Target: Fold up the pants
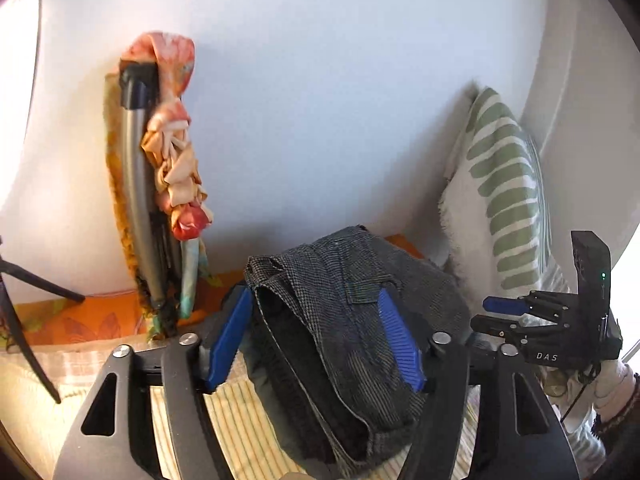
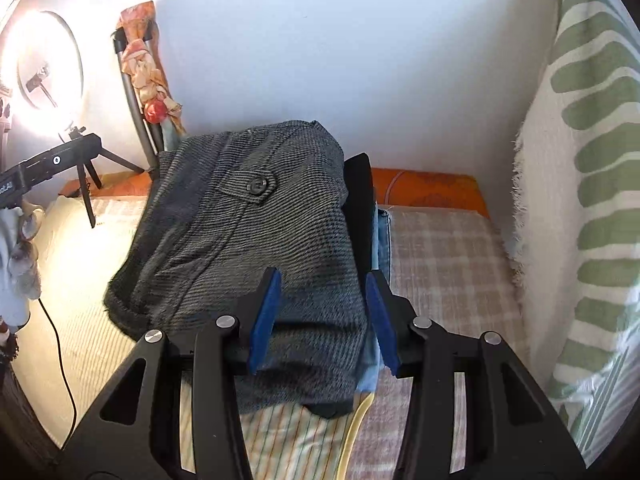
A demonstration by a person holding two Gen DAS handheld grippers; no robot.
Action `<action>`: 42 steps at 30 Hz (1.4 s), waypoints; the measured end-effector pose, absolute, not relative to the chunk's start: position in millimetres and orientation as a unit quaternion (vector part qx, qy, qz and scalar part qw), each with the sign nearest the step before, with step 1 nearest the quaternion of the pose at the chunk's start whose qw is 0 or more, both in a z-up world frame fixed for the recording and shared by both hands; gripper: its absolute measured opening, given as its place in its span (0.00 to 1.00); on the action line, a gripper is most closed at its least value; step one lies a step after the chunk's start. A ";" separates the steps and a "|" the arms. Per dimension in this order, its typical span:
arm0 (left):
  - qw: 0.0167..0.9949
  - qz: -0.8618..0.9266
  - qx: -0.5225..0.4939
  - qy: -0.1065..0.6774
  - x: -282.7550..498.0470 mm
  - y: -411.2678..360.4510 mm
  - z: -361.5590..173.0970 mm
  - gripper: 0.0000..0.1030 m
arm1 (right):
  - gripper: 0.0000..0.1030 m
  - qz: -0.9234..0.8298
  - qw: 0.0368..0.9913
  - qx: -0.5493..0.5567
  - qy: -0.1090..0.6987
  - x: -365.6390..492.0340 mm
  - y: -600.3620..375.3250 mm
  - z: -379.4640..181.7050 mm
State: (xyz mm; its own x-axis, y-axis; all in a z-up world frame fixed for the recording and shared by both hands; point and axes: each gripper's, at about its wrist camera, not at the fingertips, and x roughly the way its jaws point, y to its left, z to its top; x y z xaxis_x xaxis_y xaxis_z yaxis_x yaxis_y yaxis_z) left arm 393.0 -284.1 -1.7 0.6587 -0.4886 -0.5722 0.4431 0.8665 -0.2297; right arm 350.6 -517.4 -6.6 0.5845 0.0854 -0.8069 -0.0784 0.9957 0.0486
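The folded dark grey pants (image 1: 340, 300) lie on the checked bedspread (image 2: 444, 264), buttoned pocket flap (image 2: 256, 186) facing up. In the left wrist view my left gripper (image 1: 314, 300) is open, its blue pads (image 1: 230, 336) standing wide on either side of the bundle's near end. The left pad stands just off the cloth's edge. My right gripper (image 2: 322, 320) is open over the pants' near right corner, and the cloth runs between its pads (image 2: 264, 320) without being pinched. The right gripper (image 1: 496, 312) also shows at the right of the left wrist view.
Under the pants lie a black garment (image 2: 360, 200) and blue denim (image 2: 384, 240). A green-striped pillow (image 2: 592, 184) lines the right side. A ring light (image 2: 44, 60) on a tripod (image 2: 86, 184) and a flower-wrapped folded frame (image 1: 160, 184) stand against the wall. A black cable (image 2: 60, 344) trails left.
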 end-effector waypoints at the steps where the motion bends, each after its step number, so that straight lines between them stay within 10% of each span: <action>1: 0.911 -0.256 -0.034 0.321 387.9 -281.3 1.2 0.66 | 0.45 0.044 0.891 0.004 0.451 346.6 -515.5 -3.0; 10: 0.915 -0.265 -0.030 0.303 336.3 -261.6 23.1 0.72 | 0.71 0.023 0.908 0.008 0.418 298.0 -491.6 33.2; 42: 0.920 -0.243 0.003 0.308 182.1 -159.4 -13.4 0.79 | 0.72 -0.016 0.930 0.004 0.367 159.5 -338.6 20.3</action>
State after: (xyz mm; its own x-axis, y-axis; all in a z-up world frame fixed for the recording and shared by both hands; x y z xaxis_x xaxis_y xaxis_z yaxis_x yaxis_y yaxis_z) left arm 182.1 -159.3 -13.4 0.6918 -0.4460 -0.5679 0.4494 0.8815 -0.1450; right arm 159.5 -338.6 20.3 0.7298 -0.0262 -0.6832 0.0318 0.9995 -0.0043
